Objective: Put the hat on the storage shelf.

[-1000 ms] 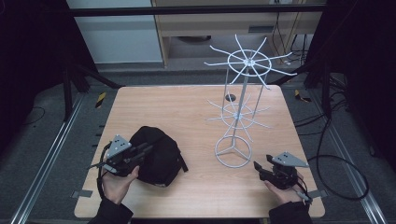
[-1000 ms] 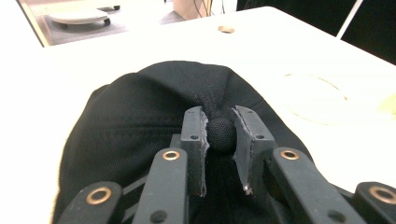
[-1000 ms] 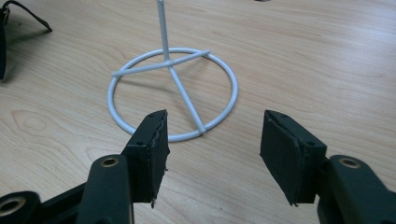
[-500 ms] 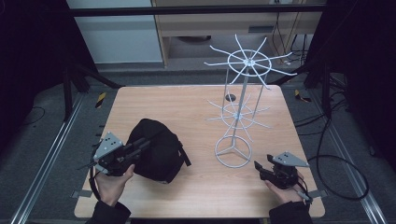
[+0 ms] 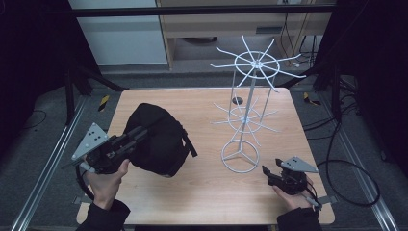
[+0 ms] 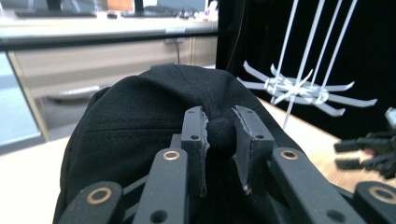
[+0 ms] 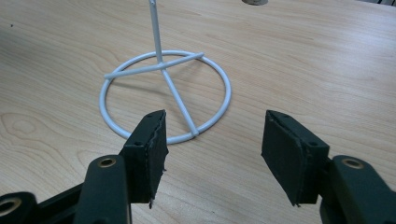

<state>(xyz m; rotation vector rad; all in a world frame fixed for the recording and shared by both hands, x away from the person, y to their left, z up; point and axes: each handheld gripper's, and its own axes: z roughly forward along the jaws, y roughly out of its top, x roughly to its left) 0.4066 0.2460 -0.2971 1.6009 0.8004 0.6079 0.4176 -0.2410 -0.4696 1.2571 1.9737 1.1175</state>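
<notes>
A black cap (image 5: 161,142) hangs lifted at the table's left, its crown tipped toward the rack. My left gripper (image 5: 139,134) is shut on the cap's top button (image 6: 221,134), with the pads pressing it from both sides in the left gripper view (image 6: 220,126). The cap's crown (image 6: 135,121) bulges up behind the jaws. A white wire rack (image 5: 245,115) with two tiers of spokes stands right of centre. My right gripper (image 5: 267,172) rests low near the front right edge. It stands open (image 7: 212,140) facing the rack's ring base (image 7: 166,93), with nothing between its pads.
A small dark disc (image 5: 237,100) lies on the wooden table (image 5: 202,192) behind the rack. The rack's upper spokes (image 5: 256,63) reach wide above the table's right half. Metal rails run along both sides of the table, and cables trail on the floor at right.
My left gripper has risen with the cap, lifting it off the table and tipping it upward. The right gripper has stayed in place.
</notes>
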